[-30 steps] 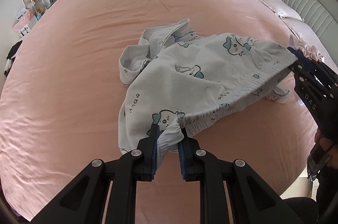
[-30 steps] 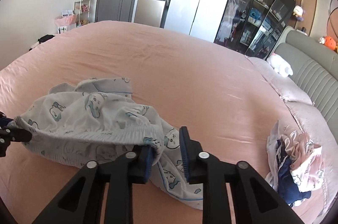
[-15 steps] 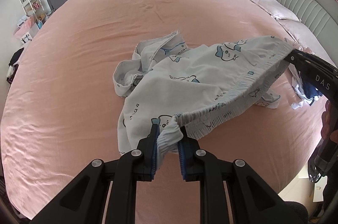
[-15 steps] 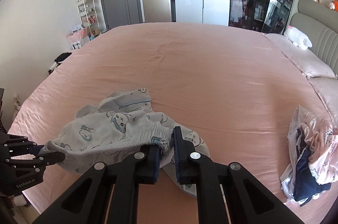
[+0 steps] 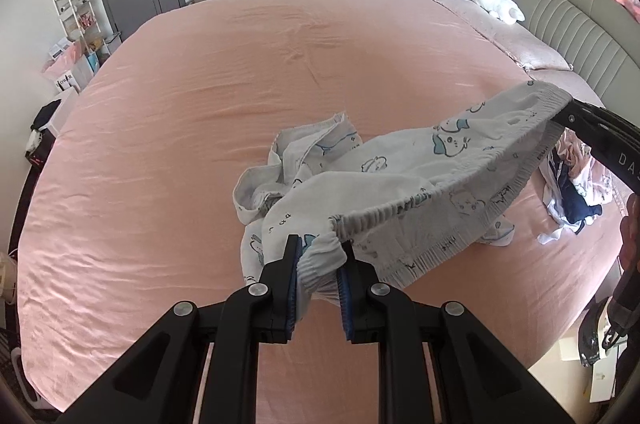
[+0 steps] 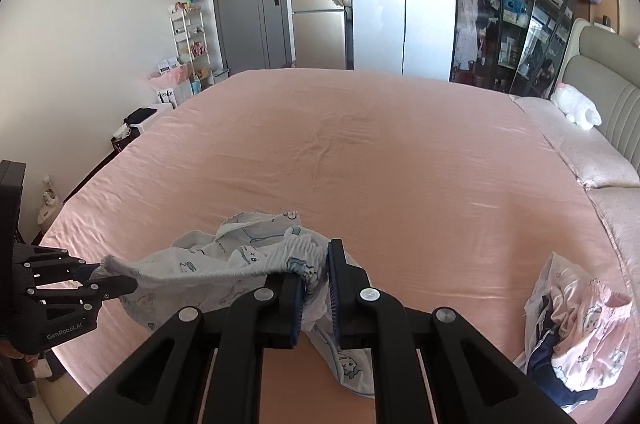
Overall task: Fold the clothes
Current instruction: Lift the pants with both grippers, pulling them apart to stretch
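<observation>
I am looking down along both of my grippers at a wide bed covered by a smooth pink sheet (image 5: 168, 128). My left gripper (image 5: 318, 256) points steeply downward, its two black fingers with blue pads (image 5: 293, 284) closed on one end of the elastic waistband of a pair of white cotton pyjama trousers printed with small blue cartoon animals (image 5: 404, 168). My right gripper (image 6: 316, 272) points down at a gentler angle, and its jaws are clamped on the other end of the same waistband. The waistband is stretched in the air between the two grippers, above the near part of the bed. The trouser legs hang down from it and lie crumpled on the sheet just beyond. From the left camera, the right gripper's black fingers reach in from the right edge. Near the bed's right edge lies a loose heap of pink, white and dark blue clothes (image 6: 576, 336), well apart from the trousers. A grey padded headboard (image 5: 568, 24) rises on the far right.
</observation>
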The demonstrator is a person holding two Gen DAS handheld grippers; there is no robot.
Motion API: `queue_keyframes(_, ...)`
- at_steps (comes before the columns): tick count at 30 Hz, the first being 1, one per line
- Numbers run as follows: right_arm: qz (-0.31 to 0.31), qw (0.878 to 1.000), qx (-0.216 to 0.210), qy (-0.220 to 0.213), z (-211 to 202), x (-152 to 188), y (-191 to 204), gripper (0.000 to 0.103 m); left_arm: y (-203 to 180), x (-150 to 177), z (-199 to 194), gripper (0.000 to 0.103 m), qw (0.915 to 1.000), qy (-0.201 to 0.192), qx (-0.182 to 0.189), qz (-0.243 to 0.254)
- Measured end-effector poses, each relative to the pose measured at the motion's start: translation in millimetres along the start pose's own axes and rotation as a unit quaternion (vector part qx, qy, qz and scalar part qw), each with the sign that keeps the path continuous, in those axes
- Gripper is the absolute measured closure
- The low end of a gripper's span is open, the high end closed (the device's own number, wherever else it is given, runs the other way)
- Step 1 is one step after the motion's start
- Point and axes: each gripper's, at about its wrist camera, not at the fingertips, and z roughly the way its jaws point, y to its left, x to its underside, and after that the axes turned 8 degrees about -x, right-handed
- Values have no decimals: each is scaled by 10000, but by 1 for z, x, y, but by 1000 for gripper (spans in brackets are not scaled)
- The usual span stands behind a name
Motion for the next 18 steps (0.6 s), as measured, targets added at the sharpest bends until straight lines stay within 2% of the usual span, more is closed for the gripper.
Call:
queue_keyframes(11,-323,9984,-129,-444,-54,-37,18,95,8,-24,-46,88,9983,-540,-222,-36)
queue_keyframes(18,-343,9979,-206,-505,-78,-55,21,95,14,-41,-76,89,9960,-848,-266,-57)
